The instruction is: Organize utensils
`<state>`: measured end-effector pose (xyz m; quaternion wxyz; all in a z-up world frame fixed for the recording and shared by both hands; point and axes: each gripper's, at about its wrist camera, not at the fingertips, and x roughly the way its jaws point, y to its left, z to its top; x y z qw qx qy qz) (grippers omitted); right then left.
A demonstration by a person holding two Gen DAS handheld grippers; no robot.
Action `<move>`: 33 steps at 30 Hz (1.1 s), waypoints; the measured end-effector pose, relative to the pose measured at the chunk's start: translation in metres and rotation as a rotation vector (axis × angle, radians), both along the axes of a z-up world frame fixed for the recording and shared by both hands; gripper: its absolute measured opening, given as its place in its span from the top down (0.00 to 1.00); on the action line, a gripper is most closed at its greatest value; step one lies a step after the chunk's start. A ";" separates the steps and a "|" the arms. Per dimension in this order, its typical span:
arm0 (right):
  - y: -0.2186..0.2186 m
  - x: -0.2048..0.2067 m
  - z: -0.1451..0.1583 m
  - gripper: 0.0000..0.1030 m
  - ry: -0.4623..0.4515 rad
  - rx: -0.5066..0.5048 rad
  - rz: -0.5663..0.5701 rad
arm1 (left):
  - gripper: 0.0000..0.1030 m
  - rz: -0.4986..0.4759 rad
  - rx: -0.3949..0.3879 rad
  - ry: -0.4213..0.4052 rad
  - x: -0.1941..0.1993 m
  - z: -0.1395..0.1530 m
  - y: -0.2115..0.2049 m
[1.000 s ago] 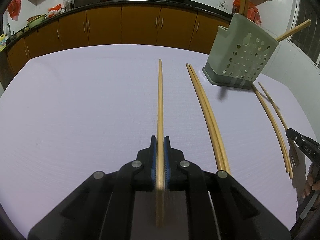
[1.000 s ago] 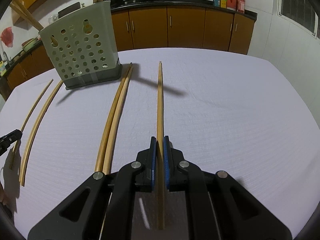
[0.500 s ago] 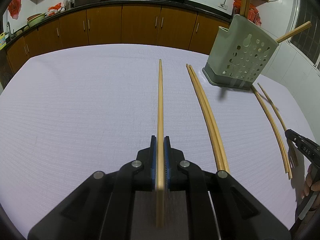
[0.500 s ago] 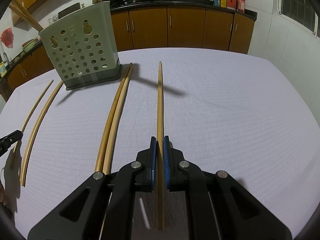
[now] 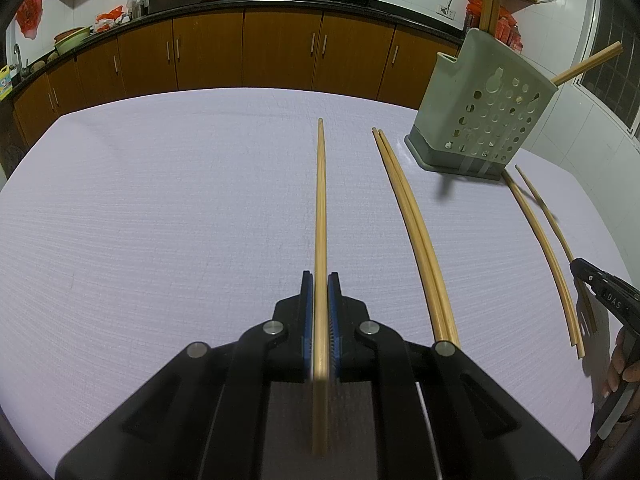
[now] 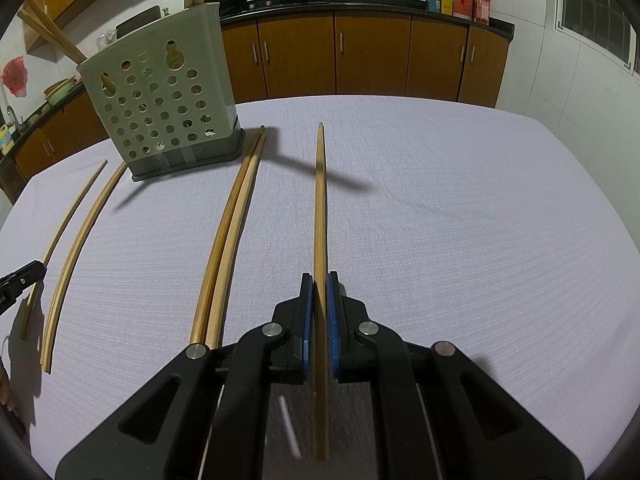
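Note:
My left gripper (image 5: 320,276) is shut on a long wooden chopstick (image 5: 321,208) that points straight ahead above the table. My right gripper (image 6: 319,278) is shut on another chopstick (image 6: 320,200), also held above the table. A green perforated utensil holder (image 5: 482,116) stands at the back right in the left wrist view and at the back left in the right wrist view (image 6: 160,96), with several chopsticks standing in it. A pair of chopsticks (image 5: 416,232) lies on the cloth beside the holder, also in the right wrist view (image 6: 228,232). Another pair (image 5: 548,248) lies on the holder's other side.
The table has a pale lilac cloth (image 5: 160,220). The right gripper's tip (image 5: 600,292) shows at the right edge of the left wrist view; the left gripper's tip (image 6: 20,280) shows at the left edge of the right wrist view. Brown kitchen cabinets (image 5: 280,52) run behind.

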<state>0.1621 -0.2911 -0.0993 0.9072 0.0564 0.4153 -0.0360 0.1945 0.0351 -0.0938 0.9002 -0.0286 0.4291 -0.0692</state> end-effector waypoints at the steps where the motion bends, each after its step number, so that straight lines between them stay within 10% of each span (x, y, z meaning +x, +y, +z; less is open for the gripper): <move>1: 0.000 0.000 0.000 0.92 0.000 0.000 0.000 | 0.91 0.000 0.000 0.000 0.000 0.000 0.000; 33: -0.001 -0.003 -0.001 0.92 0.000 0.002 0.003 | 0.90 -0.005 0.006 -0.002 -0.002 0.000 -0.002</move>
